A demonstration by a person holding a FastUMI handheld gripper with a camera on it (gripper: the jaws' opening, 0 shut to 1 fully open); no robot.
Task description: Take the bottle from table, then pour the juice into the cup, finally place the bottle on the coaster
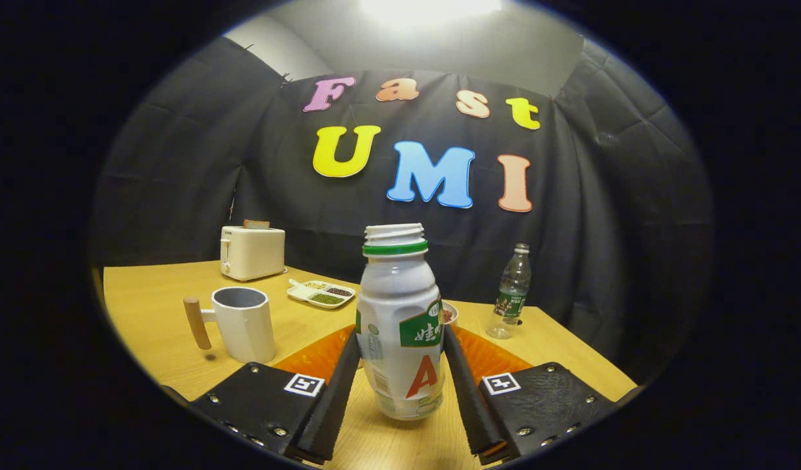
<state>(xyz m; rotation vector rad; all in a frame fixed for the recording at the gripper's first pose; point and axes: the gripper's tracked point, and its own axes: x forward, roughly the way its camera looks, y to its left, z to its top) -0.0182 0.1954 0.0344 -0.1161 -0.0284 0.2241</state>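
Gripper (401, 356) fingers are seen closed against both sides of the bottle (400, 326), which is held between them. Bottle is upright, uncapped, with a green ring under the threaded neck and a white body carrying a green label and a red letter. Whether the bottle base rests on the table (145, 300) or is raised just off it cannot be told. An orange coaster (498, 359) is seen flat on the table directly behind the bottle, spreading out to both sides beyond the fingers. A white cup (243, 323) with a wooden handle is placed to the left of the bottle, near the coaster's left edge, upright, its inside seen as grey. Behind the cup, farther from the bottle, a divided dish (322, 293) with small portions of grains is laid, and past that a cream toaster (252, 252) is set at the table's back edge. To the right of the bottle and behind it, a clear water bottle (512, 294) with a green label is stood upright. A small bowl (450, 313) is partly hidden just behind the bottle's right shoulder.
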